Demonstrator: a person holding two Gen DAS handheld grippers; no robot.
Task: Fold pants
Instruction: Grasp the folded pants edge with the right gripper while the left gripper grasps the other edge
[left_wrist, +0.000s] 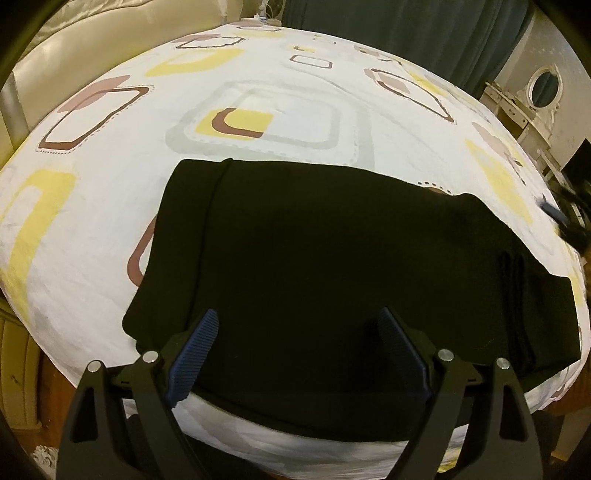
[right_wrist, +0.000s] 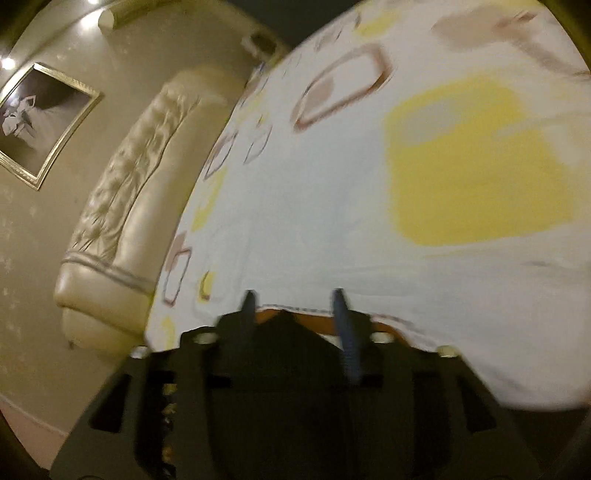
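Pants (left_wrist: 332, 258) lie flat and partly folded on the patterned bedsheet (left_wrist: 110, 221), near its front edge. Left gripper (left_wrist: 299, 325) hovers above them, fingers apart and empty; right gripper (right_wrist: 295, 299), blurred, fingers also apart, holds nothing. For the next fold, pinch both layers at the edge, then lift evenly.

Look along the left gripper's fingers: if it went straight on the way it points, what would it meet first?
The left gripper, jaws wide open, points over the black pants lying on the patterned bedsheet. Going straight on, it would probably meet the pants first, though its height above the cloth is unclear.
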